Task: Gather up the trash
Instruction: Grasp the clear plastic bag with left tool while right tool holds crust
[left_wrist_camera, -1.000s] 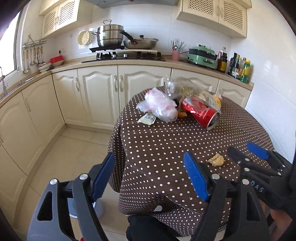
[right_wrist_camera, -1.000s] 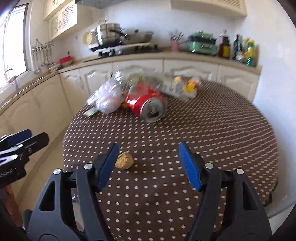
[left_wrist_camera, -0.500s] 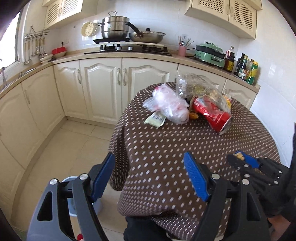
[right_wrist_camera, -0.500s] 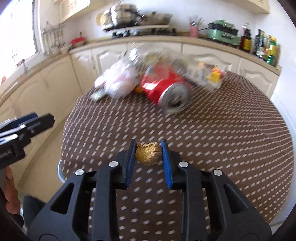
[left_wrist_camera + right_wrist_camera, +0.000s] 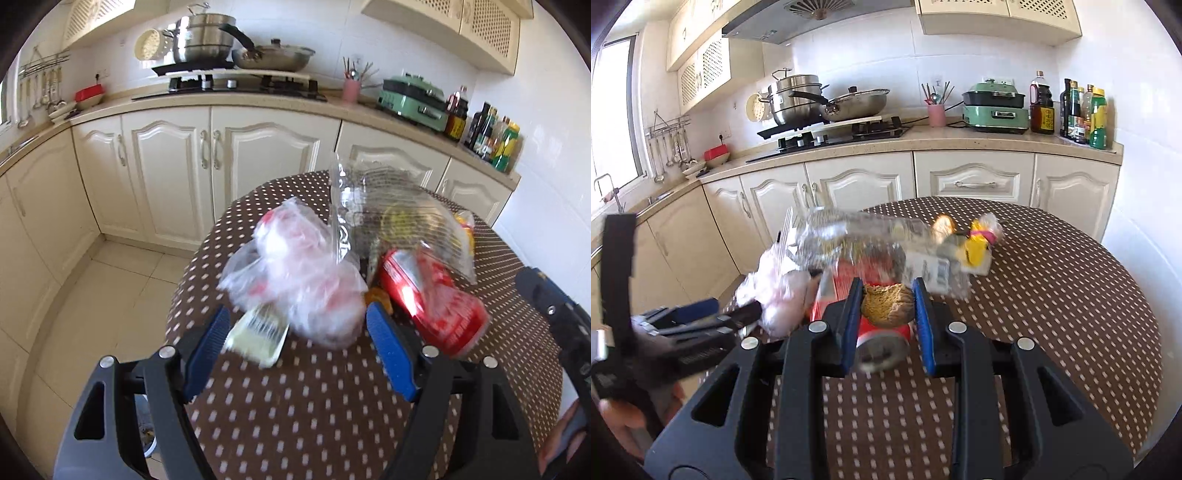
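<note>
On the dotted bench (image 5: pixel 332 398) the trash lies heaped: a crumpled white plastic bag (image 5: pixel 303 280), a pale flat wrapper (image 5: pixel 258 336) touching its near side, a red can (image 5: pixel 436 306) on its side, and a clear bag (image 5: pixel 871 240) draped over them. The left gripper (image 5: pixel 295 343) stands wide, holding nothing, the wrapper and white bag just ahead. The right gripper (image 5: pixel 888 306) is clamped narrow on a brown crumb-like lump (image 5: pixel 886 304), above the can
</note>
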Action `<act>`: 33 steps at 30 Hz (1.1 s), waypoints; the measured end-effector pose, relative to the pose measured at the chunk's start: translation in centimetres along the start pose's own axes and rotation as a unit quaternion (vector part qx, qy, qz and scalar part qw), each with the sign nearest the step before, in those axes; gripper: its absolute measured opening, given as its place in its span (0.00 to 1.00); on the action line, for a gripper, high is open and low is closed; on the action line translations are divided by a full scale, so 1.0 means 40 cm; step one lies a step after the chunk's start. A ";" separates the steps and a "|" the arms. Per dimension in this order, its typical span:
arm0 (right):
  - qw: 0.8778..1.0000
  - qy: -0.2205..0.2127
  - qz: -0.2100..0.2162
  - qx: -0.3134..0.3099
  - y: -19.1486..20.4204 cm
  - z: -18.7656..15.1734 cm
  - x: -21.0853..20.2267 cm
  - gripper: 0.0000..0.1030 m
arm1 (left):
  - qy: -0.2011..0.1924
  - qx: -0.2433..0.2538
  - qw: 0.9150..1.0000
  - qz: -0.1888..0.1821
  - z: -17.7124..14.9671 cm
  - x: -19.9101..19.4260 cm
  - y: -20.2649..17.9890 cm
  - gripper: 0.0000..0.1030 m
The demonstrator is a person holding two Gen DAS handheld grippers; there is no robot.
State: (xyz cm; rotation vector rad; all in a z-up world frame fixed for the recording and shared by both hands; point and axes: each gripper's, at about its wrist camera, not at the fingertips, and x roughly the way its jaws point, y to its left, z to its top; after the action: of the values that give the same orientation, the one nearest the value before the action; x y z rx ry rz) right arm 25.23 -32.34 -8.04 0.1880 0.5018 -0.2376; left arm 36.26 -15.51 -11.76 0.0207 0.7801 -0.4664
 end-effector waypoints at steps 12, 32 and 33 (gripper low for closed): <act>1.000 0.028 0.011 0.005 0.009 0.008 0.092 0.26 | 0.024 0.030 0.999 0.006 0.060 0.108 -0.043 0.45; 0.999 0.005 0.037 -0.017 0.125 -0.029 -0.031 0.26 | -0.031 0.041 0.998 -0.044 -0.088 -0.207 0.007 0.05; 0.999 0.003 0.038 -0.019 0.131 -0.034 -0.042 0.26 | -0.033 0.040 0.998 -0.047 -0.095 -0.216 0.009 0.05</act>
State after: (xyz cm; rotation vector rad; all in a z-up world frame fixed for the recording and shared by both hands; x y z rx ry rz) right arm 24.62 -26.72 -7.74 0.1711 0.5045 -0.1541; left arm 28.54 -11.03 -8.62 0.0429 0.6999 -0.5836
